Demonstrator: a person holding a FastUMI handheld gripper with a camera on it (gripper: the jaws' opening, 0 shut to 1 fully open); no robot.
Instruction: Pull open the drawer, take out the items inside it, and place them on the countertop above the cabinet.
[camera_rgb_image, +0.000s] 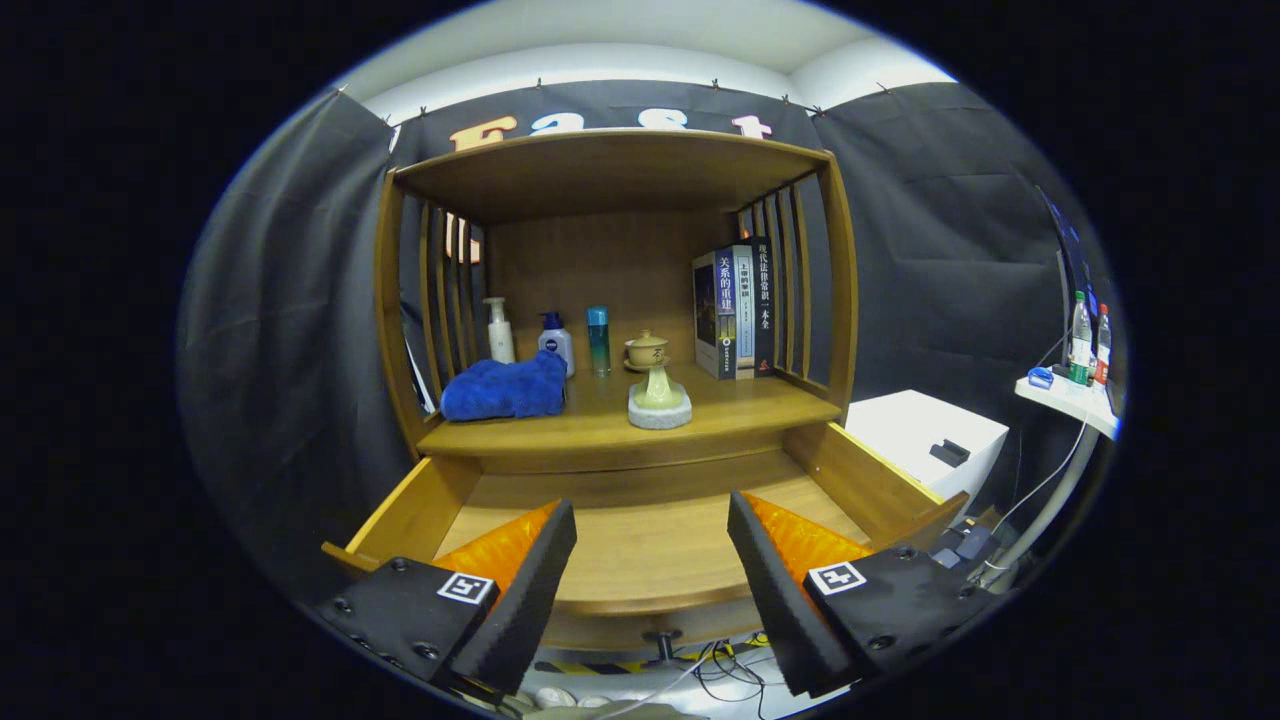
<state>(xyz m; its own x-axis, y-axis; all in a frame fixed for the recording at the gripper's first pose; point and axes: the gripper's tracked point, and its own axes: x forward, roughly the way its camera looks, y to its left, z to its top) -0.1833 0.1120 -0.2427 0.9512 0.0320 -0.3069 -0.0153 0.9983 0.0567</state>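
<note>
Countertop stuff: the countertop (720, 412) above the drawer is pretty busy already. A blue towel (505, 390) sits bunched up toward the left, and behind it there's a white pump bottle (499, 331), a second white bottle with a blue cap (556, 343) and a teal tube-shaped bottle (598, 341), all lined up along the back.
Middle of the countertop: a small tan ceramic stand on a grey round base (659, 396), with a little lidded cup (646, 350) just behind it.
Right side of the countertop: a few books (735, 311) standing upright against the slatted side of the cabinet (838, 270).
Drawer: the drawer (640, 545) is pulled out toward the camera, wooden floor showing between the fingers. Can't make out any item lying on the bit of drawer floor I can see, and the fingers cover some of it.
Knob: the drawer's little dark knob (662, 640) pokes out under its front edge, just below the gap between the fingers.
Off to the side: a white box-like unit (925, 430) right of the cabinet, and further right a small white shelf (1070, 402) with a couple of bottles (1088, 340) on it. Loose cables (725, 668) on the floor below the drawer.
In the way: nothing sits between the fingers and the open drawer.
Gripper: the gripper (650, 540) hovers over the drawer front with its fingers spread wide apart, holding nothing and touching nothing as far as I can tell.
</note>
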